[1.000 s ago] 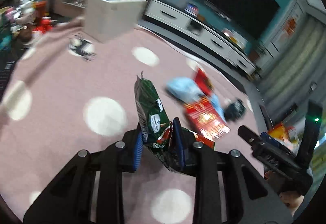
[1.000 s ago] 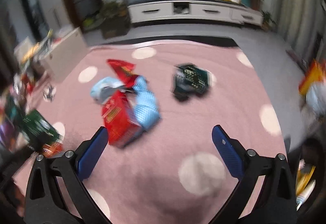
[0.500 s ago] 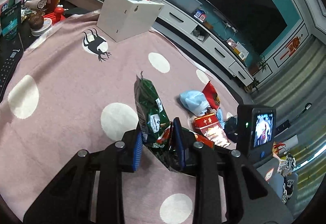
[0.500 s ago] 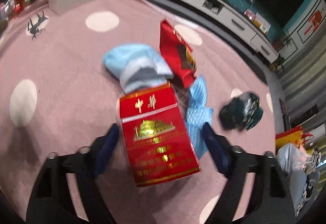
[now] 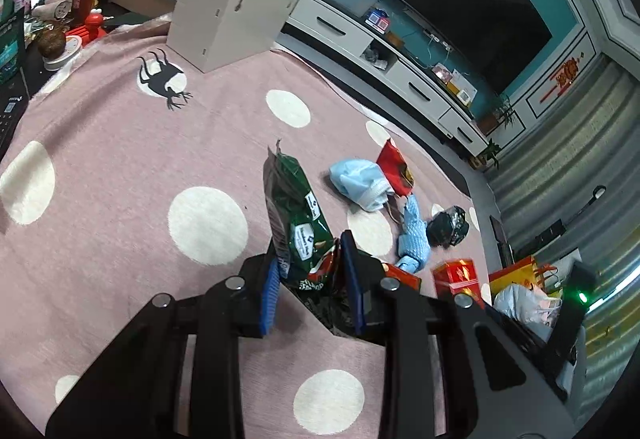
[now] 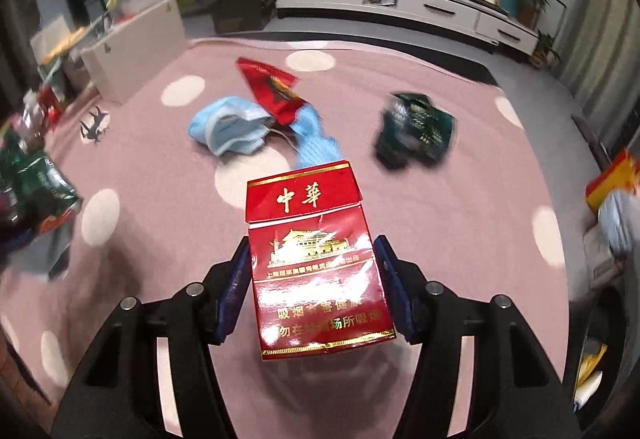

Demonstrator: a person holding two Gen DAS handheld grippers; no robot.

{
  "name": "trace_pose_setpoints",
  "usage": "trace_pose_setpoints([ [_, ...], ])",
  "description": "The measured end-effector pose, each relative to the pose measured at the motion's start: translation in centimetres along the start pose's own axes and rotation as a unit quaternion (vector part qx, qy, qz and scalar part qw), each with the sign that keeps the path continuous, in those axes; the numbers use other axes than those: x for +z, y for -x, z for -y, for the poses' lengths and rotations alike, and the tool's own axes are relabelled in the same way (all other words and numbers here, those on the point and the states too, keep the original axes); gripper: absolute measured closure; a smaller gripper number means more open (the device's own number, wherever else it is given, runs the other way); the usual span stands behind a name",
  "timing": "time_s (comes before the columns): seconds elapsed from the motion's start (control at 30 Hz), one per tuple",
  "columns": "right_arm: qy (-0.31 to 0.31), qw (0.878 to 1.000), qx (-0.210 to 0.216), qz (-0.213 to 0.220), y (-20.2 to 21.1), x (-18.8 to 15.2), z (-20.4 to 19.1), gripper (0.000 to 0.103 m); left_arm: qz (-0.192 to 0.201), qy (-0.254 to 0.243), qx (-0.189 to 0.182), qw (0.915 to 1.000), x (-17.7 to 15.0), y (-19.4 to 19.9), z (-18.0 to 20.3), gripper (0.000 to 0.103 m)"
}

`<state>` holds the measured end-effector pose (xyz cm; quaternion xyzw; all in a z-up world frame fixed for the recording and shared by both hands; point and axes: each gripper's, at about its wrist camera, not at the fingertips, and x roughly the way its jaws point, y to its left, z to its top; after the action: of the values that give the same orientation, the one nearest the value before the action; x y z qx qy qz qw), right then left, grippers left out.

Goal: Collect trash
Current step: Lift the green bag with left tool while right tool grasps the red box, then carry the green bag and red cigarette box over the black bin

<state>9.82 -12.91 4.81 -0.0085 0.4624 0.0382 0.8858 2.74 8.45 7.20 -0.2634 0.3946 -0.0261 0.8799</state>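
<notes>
Cigarette pack (image 6: 320, 267), glossy red, gold lettering, lid flipped up, between right gripper (image 6: 316, 283) pads, jaws closing. Left gripper (image 5: 310, 279) clamps crumpled green snack bag (image 5: 298, 223).

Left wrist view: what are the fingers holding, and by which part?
A crinkled green foil snack bag, pinched at its lower end between the left gripper's blue-padded fingers.

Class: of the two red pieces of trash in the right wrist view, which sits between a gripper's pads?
The red cigarette box, between the closing right gripper; the red wrapper lies untouched on the rug.
</notes>
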Motion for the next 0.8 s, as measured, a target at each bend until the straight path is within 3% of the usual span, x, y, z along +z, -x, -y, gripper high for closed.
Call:
trace_pose_setpoints([
  [0.17,-0.059,0.998,0.017,0.015,2.8,-2.8,3.1,0.043,-0.006,-0.006,-0.001,1.0000,-0.6,-0.4,0.7,0.073],
  [0.33,-0.122,0.992,0.007,0.028,3.9,-4.2,6.1,0.043,-0.001,-0.022,-0.004,0.9997,-1.2,-0.2,1.8,0.073],
  [0.8,-0.162,0.981,0.005,0.110,10.2,-4.4,10.6,0.043,0.029,-0.110,-0.022,0.9933,-3.9,1.8,8.3,0.073],
])
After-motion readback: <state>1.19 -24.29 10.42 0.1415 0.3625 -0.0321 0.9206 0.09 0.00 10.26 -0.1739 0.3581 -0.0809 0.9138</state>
